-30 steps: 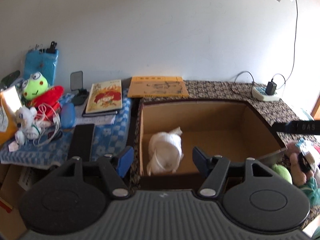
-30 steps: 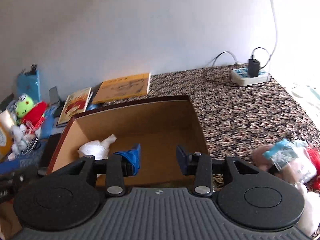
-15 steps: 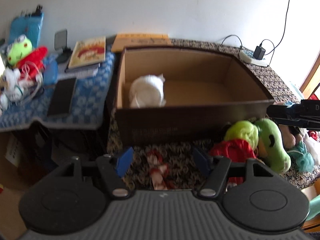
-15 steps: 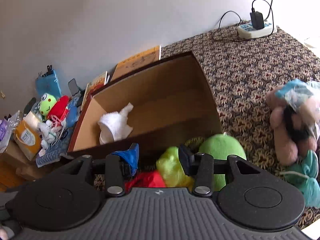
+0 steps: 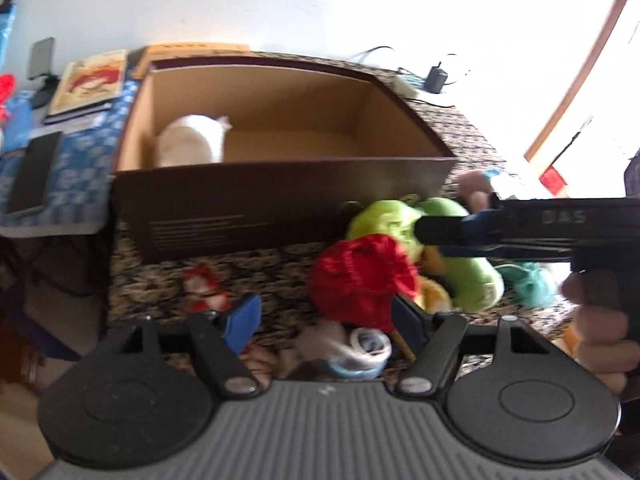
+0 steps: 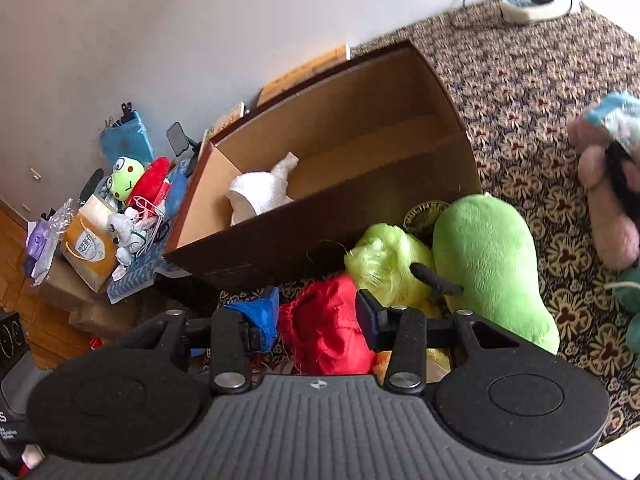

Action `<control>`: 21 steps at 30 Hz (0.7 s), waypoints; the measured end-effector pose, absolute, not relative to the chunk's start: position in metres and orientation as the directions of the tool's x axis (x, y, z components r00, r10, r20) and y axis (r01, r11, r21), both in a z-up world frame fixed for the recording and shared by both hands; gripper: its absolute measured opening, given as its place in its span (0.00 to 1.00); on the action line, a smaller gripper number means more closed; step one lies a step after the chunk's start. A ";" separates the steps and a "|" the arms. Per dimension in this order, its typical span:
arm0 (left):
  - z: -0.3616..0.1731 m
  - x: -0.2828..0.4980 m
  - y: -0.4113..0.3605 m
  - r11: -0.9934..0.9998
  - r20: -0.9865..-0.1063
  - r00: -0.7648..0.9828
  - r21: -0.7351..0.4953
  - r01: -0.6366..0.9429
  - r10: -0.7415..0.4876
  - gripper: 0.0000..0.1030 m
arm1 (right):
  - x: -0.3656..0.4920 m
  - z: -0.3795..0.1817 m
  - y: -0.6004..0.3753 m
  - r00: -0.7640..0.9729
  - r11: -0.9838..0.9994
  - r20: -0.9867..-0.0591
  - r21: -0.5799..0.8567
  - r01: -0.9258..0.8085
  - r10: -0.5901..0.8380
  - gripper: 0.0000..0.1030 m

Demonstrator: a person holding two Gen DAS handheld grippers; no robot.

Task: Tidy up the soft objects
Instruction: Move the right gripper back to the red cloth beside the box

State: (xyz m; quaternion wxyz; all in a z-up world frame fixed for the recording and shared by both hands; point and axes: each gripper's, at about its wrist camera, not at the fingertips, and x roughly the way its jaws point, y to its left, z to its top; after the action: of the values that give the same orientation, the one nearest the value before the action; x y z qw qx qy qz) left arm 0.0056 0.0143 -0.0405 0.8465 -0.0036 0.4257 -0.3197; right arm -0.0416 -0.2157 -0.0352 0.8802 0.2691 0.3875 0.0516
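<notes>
An open cardboard box [image 5: 280, 200] [image 6: 320, 240] holds one white soft toy [image 5: 188, 146] [image 6: 260, 194]. In front of it lie a red and green plush [image 5: 360, 280] [image 6: 332, 328] with a green body [image 6: 488, 256] [image 5: 468, 272]. My right gripper [image 6: 316, 316] is open, its jaws either side of the red part of the plush. My left gripper [image 5: 328, 316] is open and empty, low over the patterned cloth just left of the plush. The right gripper shows from the side in the left wrist view [image 5: 520, 228].
A small red and white toy [image 5: 204, 284] lies on the cloth. A pink plush [image 6: 608, 200] and a teal one [image 5: 532, 284] sit at the right. A frog toy [image 6: 126, 176], books [image 5: 92, 80] and a phone [image 5: 34, 176] lie left of the box. A power strip [image 6: 532, 4] is far back.
Both grippers have drawn back from over the box and dropped toward the plush in front of it. The right gripper now straddles the red part.
</notes>
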 end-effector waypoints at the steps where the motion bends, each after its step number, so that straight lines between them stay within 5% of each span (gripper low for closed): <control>1: -0.043 0.008 0.012 0.791 -0.719 0.423 -0.288 0.540 -0.551 0.76 | -0.040 -0.037 -0.216 0.688 0.845 -0.659 0.519 0.125 0.303 0.25; 3: -0.046 0.013 0.007 0.791 -0.724 0.414 -0.298 0.534 -0.552 0.84 | -0.039 -0.040 -0.217 0.680 0.840 -0.666 0.525 0.136 0.306 0.25; 16: -0.063 0.041 -0.019 0.733 -0.720 0.323 -0.370 0.570 -0.615 0.84 | -0.029 -0.062 -0.220 0.632 0.835 -0.710 0.521 0.177 0.309 0.21; 19: -0.068 0.042 -0.022 0.718 -0.718 0.308 -0.374 0.587 -0.625 0.75 | -0.026 -0.068 -0.222 0.622 0.822 -0.714 0.536 0.191 0.322 0.17; 21: -0.071 0.043 -0.025 0.707 -0.722 0.286 -0.381 0.597 -0.630 0.56 | -0.025 -0.071 -0.222 0.618 0.815 -0.711 0.548 0.187 0.336 0.13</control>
State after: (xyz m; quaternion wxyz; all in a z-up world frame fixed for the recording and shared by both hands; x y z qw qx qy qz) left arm 0.0431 -0.0247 -0.0714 0.8015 -0.0182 0.4592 -0.3826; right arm -0.0247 -0.2222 -0.0706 0.8476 0.3006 0.4350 0.0439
